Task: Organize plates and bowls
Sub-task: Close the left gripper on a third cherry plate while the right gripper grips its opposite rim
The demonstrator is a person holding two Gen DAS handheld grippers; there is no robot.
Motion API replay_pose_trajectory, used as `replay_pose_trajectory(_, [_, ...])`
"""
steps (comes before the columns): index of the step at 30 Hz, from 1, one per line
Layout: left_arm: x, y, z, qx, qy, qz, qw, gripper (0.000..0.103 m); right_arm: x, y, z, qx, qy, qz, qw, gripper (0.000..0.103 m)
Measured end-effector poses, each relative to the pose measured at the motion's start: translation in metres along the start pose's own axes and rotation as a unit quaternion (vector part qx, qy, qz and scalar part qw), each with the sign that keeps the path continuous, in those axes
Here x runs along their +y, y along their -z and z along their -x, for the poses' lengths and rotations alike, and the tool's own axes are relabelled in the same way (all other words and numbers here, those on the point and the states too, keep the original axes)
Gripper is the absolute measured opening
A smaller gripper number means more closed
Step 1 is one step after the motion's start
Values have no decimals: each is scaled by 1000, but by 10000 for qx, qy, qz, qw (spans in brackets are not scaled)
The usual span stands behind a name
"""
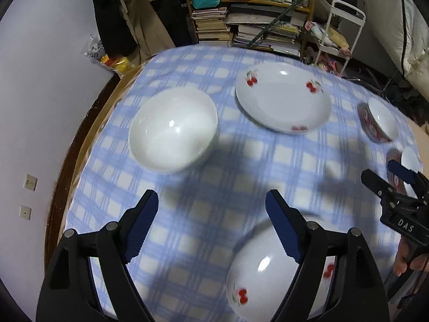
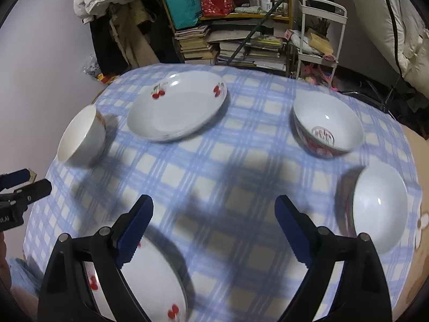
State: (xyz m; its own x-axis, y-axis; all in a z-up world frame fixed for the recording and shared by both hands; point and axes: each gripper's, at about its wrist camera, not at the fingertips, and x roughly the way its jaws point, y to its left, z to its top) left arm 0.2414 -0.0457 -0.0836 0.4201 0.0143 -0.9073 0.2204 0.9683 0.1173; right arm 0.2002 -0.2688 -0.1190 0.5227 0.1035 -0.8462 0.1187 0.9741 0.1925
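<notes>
The near cherry plate (image 2: 150, 281) lies blurred, partly hidden by tool arms.

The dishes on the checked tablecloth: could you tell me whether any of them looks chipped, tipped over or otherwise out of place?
Nothing stands out. The cherry plate, plain white bowl, red-patterned bowl and the other dishes sit upright and apart, with no spill or visible damage, though the frames are blurred.

I am looking down at the table (image 2: 214, 177). The far plate (image 2: 177, 104) is sitting on it near the back edge. The plain bowl (image 2: 80, 139) is sitting to the left of that plate. The patterned bowl (image 2: 328, 124) is sitting well to its right. Another bowl (image 2: 379, 209) is resting nearer to me than that one. The near plate (image 2: 150, 279) is lying closest to me.
</notes>
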Motion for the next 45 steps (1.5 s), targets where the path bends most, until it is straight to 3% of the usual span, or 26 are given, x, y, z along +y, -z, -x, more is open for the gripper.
replay_pose_trajectory(6, [5, -47, -22, 41, 79, 84, 9999, 81, 2, -47, -20, 92, 14, 142, 9999, 96])
replay_pose_trajectory(10, [3, -74, -42, 68, 346, -27, 9994, 81, 2, -79, -36, 194, 91, 218, 9995, 96])
replay_pose_trajectory(14, [0, -99, -64, 180, 300, -118, 9993, 81, 3, -100, -53, 287, 131, 274, 9991, 96])
replay_pose_trajectory(17, [0, -117, -79, 288, 394, -30, 9988, 81, 5, -113, -71, 457, 119, 289, 9985, 88])
replay_pose_trajectory(19, [-1, -128, -90, 343, 431, 9, 9985, 81, 5, -119, -83, 597, 111, 259, 9978, 82])
replay_pose_trajectory(25, [4, -156, -125, 689, 729, 343, 9944, 81, -1, -128, -112, 908, 95, 68, 9958, 82])
replay_pose_trajectory(33, [-8, -171, -158, 933, 677, 422, 9924, 81, -11, -125, -128, 1132, -19, -121, 9935, 80])
replay_pose_trajectory(35, [-14, -171, -165, 941, 583, 297, 9934, 76, -13, -126, -131, 1172, -69, -141, 9930, 74])
replay_pose_trajectory(37, [-17, -170, -174, 1055, 586, 233, 9924, 46, -14, -127, -135, 1264, -127, -170, 9918, 61])
replay_pose_trajectory(39, [-18, -169, -181, 1195, 653, 334, 9901, 30, -16, -128, -138, 1323, -241, -280, 9905, 53])
replay_pose_trajectory(41, [-20, -170, -185, 1212, 621, 354, 9900, 29, -17, -128, -142, 1348, -292, -355, 9898, 45])
replay_pose_trajectory(42, [-22, -170, -187, 1254, 657, 357, 9893, 26, -18, -128, -144, 1381, -302, -391, 9892, 35])
replay_pose_trajectory(43, [-23, -169, -192, 1382, 790, 392, 9865, 25, -20, -128, -149, 1455, -339, -438, 9878, 18])
replay_pose_trajectory(45, [-24, -168, -196, 1513, 915, 460, 9832, 20, -24, -127, -154, 1529, -395, -581, 9857, 16])
